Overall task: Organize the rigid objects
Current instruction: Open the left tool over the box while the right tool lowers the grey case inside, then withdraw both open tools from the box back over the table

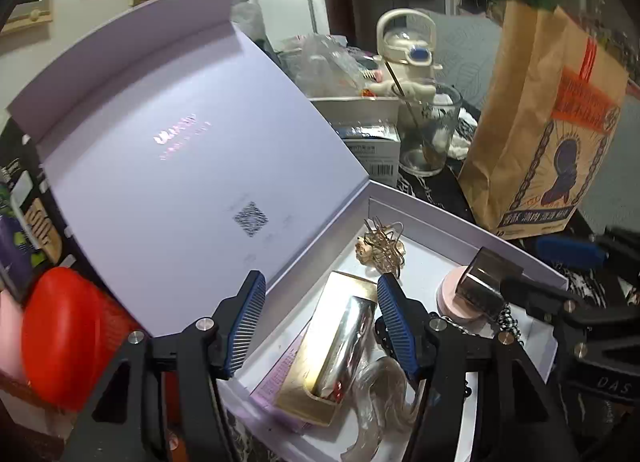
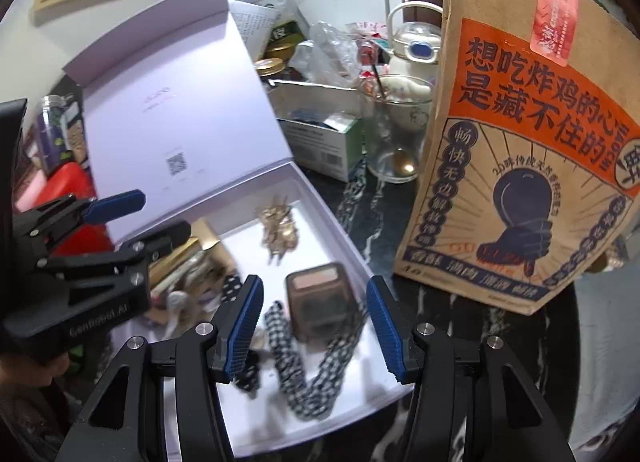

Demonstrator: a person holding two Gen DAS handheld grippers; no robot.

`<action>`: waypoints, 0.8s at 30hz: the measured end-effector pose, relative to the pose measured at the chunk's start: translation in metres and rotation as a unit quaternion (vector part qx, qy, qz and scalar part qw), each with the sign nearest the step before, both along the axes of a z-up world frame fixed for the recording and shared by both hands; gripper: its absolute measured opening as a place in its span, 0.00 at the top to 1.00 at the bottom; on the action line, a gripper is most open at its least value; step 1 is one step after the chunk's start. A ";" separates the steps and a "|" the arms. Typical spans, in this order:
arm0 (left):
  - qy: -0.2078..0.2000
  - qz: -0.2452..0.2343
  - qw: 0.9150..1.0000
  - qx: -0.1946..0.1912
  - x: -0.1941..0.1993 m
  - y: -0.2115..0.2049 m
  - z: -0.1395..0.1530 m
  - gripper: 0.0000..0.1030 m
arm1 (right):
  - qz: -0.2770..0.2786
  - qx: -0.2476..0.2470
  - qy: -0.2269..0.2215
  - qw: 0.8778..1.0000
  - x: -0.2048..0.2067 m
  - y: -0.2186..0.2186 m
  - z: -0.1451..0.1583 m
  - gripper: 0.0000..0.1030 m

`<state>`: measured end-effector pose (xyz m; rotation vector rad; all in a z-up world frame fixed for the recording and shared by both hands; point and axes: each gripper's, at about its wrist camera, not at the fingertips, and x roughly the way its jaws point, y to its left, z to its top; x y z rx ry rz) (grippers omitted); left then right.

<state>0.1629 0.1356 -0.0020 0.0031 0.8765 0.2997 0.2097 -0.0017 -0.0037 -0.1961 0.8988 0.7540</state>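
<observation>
White cardboard frames the scene: an open box (image 2: 312, 198) sits on a dark marbled table (image 2: 372, 218), its lid (image 1: 192, 158) standing up behind it. Inside the box, a gold case (image 1: 320, 346) with a silver tube lies near the lid hinge, a tangle of gold hair clips (image 1: 384, 248) rests at the back of the box, and a brown compact (image 2: 318, 298) lies toward the front beside a black-and-white checked strap (image 2: 304, 366). A pink round tin (image 1: 456, 298) sits under a shiny clip by the box's right wall. The left gripper (image 1: 320, 326) hovers over the gold case, jaws apart and holding nothing. The right gripper (image 2: 316, 328) hangs above the compact, jaws likewise spread and empty. Just right of the box stands a brown paper bag (image 2: 516, 150); behind the box, a drinking glass (image 2: 394, 130) with a spoon and a cream kettle (image 1: 406, 50).
</observation>
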 end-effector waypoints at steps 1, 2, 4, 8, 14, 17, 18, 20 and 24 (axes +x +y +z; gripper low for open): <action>-0.003 0.000 1.000 -0.001 -0.002 0.001 0.003 0.44 | 0.001 0.000 0.000 1.000 -0.004 -0.002 0.001 0.48; -0.006 0.000 1.000 -0.003 -0.005 0.001 0.005 0.44 | 0.000 -0.003 -0.004 1.000 -0.008 -0.003 0.003 0.48; -0.014 0.001 1.000 -0.002 -0.012 -0.001 0.012 0.44 | -0.003 -0.006 -0.011 1.000 -0.012 -0.006 0.007 0.48; -0.026 -0.004 1.000 0.001 -0.027 -0.007 0.024 0.43 | -0.004 -0.008 -0.027 1.000 -0.026 -0.012 0.019 0.47; -0.053 -0.015 0.998 -0.003 -0.051 -0.017 0.044 0.28 | 0.002 0.002 -0.064 0.998 -0.055 -0.022 0.044 0.43; -0.065 -0.023 0.998 -0.002 -0.062 -0.023 0.057 0.28 | 0.003 0.007 -0.083 0.997 -0.069 -0.028 0.056 0.37; -0.069 -0.026 0.997 -0.003 -0.066 -0.026 0.061 0.27 | 0.003 0.009 -0.089 0.996 -0.075 -0.030 0.061 0.36; -0.077 -0.030 0.997 -0.002 -0.072 -0.030 0.068 0.22 | 0.003 0.013 -0.099 0.995 -0.083 -0.034 0.068 0.34; -0.088 -0.036 0.995 -0.007 -0.085 -0.037 0.080 0.22 | 0.001 0.019 -0.122 0.992 -0.101 -0.043 0.083 0.23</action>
